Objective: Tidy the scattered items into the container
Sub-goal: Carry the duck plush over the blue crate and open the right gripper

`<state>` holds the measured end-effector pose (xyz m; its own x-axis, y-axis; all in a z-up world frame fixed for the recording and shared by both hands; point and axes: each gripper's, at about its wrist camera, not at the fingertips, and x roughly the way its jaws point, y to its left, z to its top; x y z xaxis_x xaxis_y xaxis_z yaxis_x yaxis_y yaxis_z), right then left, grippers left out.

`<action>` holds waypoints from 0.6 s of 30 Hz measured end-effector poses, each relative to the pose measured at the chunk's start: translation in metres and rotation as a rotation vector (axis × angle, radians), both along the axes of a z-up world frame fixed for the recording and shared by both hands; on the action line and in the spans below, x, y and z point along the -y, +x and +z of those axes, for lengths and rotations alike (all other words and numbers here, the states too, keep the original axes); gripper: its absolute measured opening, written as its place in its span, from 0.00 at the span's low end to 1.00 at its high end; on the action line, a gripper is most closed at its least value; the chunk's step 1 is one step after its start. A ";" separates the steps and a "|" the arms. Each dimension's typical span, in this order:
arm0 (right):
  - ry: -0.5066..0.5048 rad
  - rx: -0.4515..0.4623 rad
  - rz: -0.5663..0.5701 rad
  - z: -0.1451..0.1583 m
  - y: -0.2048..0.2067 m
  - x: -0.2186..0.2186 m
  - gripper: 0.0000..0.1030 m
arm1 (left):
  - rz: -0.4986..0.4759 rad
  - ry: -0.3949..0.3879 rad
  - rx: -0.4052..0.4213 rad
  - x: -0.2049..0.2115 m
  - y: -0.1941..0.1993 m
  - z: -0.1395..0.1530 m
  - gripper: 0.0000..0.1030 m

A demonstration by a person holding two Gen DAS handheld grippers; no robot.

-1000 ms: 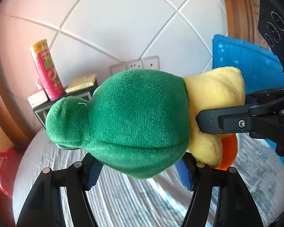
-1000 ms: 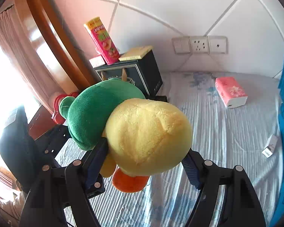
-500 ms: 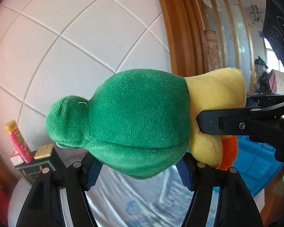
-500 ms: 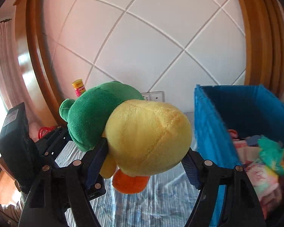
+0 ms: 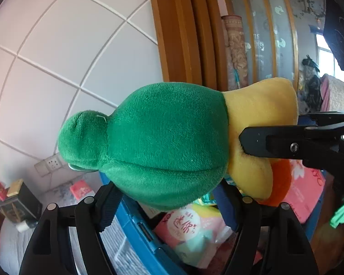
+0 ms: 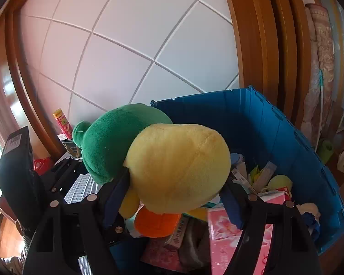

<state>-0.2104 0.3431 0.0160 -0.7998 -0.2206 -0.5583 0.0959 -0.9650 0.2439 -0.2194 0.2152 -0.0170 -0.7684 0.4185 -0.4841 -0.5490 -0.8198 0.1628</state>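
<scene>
Blue crate point(image 6: 275, 123) interior, right view only

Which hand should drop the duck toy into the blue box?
Probably right. The right hand-held gripper clamps the plush toy's yellow end above clutter inside the blue box. The left hand-held gripper's jaws have just been opening, green end between them, over the rim.

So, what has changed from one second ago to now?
Both grippers carried the plush toy from above the bed to over the blue bin, which now shows packets inside. The left gripper has just been opening its jaws a little, the toy's green part between them. The right gripper grips the yellow part as before.
</scene>
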 end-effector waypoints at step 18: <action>0.030 -0.030 -0.135 -0.004 0.006 -0.008 1.00 | 0.067 0.019 0.001 0.050 0.012 0.007 0.82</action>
<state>-0.2043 0.3509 0.0121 -0.8375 -0.0933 -0.5384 -0.0289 -0.9764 0.2142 -0.2078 0.1652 -0.0097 -0.7943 0.3754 -0.4777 -0.4932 -0.8576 0.1461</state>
